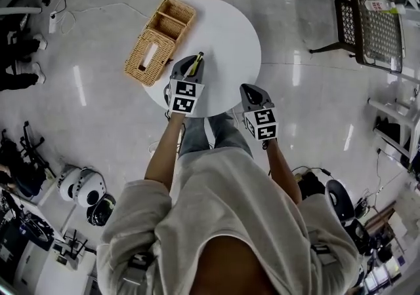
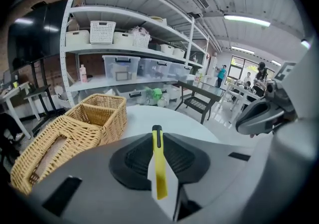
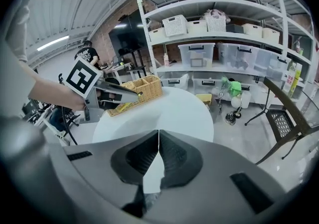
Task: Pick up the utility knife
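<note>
My left gripper [image 1: 191, 68] is shut on the utility knife [image 1: 196, 63], a slim yellow tool with a black tip. It hangs above the near part of the round white table [image 1: 230, 35]. In the left gripper view the knife [image 2: 158, 166] stands edge-on between the closed pads, its black end pointing away from me. The right gripper view shows the left gripper [image 3: 115, 95] with the yellow knife [image 3: 124, 107] above the table's left side. My right gripper [image 1: 253, 98] hovers over the table's near right edge; its jaws [image 3: 159, 134] are shut and hold nothing.
A two-part wicker basket [image 1: 159, 39] lies on the table's left side and overhangs its edge. A black mesh chair [image 1: 374, 18] stands at the far right. Helmets [image 1: 85, 189] lie on the floor at the left. Shelves with storage bins [image 2: 124, 44] line the wall beyond.
</note>
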`<state>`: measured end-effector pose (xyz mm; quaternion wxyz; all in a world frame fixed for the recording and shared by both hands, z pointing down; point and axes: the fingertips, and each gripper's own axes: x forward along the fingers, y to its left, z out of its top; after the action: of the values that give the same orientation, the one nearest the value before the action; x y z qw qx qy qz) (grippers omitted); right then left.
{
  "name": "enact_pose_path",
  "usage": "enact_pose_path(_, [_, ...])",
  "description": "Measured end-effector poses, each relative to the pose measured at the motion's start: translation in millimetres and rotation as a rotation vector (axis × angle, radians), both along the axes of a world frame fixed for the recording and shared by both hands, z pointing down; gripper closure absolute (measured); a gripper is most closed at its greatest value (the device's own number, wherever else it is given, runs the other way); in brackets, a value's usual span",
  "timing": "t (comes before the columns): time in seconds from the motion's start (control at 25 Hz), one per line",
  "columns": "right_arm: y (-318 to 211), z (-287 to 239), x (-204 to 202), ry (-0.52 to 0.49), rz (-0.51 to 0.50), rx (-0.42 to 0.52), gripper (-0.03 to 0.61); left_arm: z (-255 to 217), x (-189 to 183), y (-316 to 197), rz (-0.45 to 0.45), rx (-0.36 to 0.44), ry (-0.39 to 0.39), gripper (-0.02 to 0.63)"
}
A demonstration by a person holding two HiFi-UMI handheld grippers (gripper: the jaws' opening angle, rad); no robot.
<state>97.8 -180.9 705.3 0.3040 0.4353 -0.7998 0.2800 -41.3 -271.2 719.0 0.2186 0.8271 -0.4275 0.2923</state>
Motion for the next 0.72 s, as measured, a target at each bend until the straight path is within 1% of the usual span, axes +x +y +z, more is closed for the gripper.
enact_pose_path(0.16, [-6.5, -4.0, -8.7, -0.002, -0.022, 0.017, 0.546, -27.9, -12.3, 5.0, -0.031, 0.052, 0.034, 0.540])
enact_pose_path(0.32, [-15.9, -10.6, -16.3, -0.019, -0.035, 0.038, 0.546, -44.9, -25.2, 16.7, -0.069, 0.073, 0.062, 0.540])
enact_pose_path(0.56, [-33.5, -31.0, -28.4, -0.056, -0.023, 0.096, 0.546, -63.5, -49.4, 31.6, -0.145, 0.101, 0.106, 0.540])
enact_pose_path(0.72, [-46.4, -50.9, -28.5, -0.077, -0.008, 0.147, 0.546, -83.3, -63.0, 28.8, -0.173, 0.144, 0.112, 0.540])
